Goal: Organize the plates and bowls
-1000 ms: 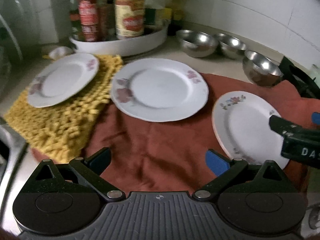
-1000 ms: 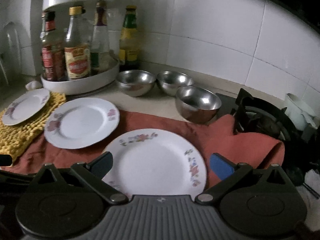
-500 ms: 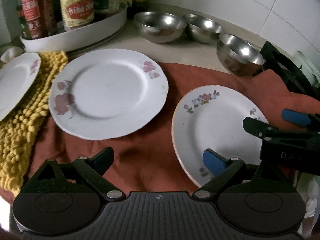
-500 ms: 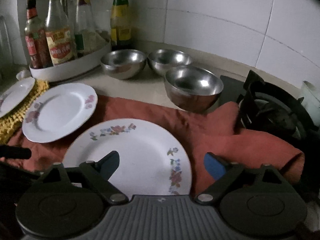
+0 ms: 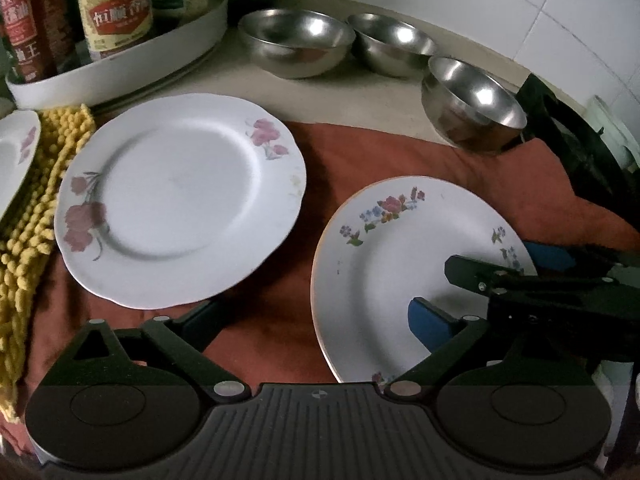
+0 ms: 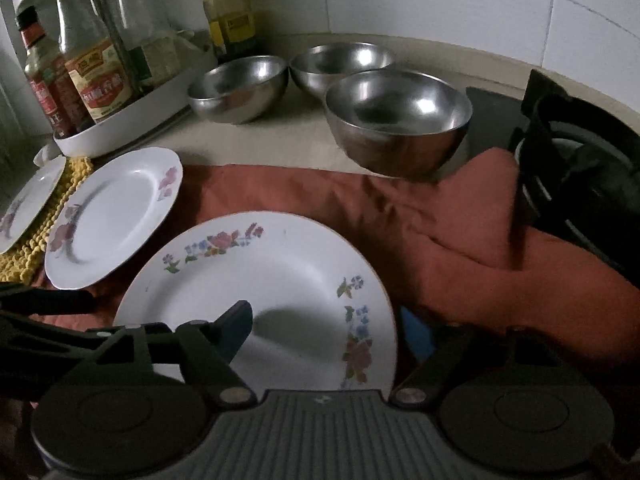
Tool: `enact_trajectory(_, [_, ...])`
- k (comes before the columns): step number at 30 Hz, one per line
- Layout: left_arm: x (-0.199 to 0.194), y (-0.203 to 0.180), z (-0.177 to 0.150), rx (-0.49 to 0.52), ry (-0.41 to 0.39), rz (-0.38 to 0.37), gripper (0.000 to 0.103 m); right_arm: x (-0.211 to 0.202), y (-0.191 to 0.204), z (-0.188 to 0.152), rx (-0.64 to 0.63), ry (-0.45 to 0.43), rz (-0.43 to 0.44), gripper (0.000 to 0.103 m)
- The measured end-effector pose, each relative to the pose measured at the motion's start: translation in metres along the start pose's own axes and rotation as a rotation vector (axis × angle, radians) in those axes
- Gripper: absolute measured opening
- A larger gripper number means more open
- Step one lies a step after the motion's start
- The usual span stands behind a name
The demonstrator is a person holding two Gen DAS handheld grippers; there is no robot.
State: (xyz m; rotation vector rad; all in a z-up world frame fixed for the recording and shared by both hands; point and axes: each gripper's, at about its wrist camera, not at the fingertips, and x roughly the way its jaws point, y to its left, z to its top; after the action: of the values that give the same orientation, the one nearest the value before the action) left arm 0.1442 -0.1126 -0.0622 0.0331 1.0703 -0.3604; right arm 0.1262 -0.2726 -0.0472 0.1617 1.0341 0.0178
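**Both grippers at the near flowered plate**

The right gripper (image 6: 324, 324) straddles the right rim of the small flowered plate (image 6: 276, 280): its left finger lies over the plate's face, its right finger is low outside the rim, partly hidden, so the jaws are spread with the rim between them and not yet pinched. The left gripper (image 5: 316, 320) is also spread; its right fingertip is over the same plate's near left part, its left finger over the rust cloth (image 5: 276, 280). This plate lies on the cloth at the near right of the worktop (image 6: 296, 140). To its left, apart from it, a larger rose-patterned plate (image 5: 180, 200) lies on the cloth, its left edge over a yellow knobbly mat (image 5: 24, 232). A third plate (image 6: 28, 200) sits farther left on that mat. Three steel bowls (image 6: 400, 120) stand beyond the cloth, the nearest at its far edge. A white tray of sauce bottles (image 5: 120, 68) occupies the far left; a black stove grate (image 6: 580, 184) lies at right.
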Motion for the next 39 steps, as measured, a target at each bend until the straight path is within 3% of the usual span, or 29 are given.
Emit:
enact_trajectory(9, [0.0, 0.003, 0.0, -0.003, 0.006, -0.013, 0.098, 0.004, 0.006, 0.007, 0.0, -0.002, 0.002, 0.067])
enact_trajectory(13, [0.002, -0.007, -0.002, 0.063, 0.018, -0.003, 0.098, 0.01, 0.011, 0.014, -0.017, -0.016, 0.022, 0.064])
enact_trajectory(25, [-0.005, 0.008, -0.001, -0.008, 0.012, 0.025, 0.093, 0.006, 0.032, 0.046, -0.139, -0.108, 0.073, 0.064])
enact_trajectory(36, [-0.026, 0.055, 0.006, -0.127, -0.044, 0.172, 0.095, 0.047, 0.076, 0.084, -0.322, -0.1, 0.172, 0.064])
enact_trajectory(39, [-0.018, 0.066, 0.013, -0.139, -0.035, 0.172, 0.096, 0.061, 0.086, 0.089, -0.324, -0.081, 0.194, 0.064])
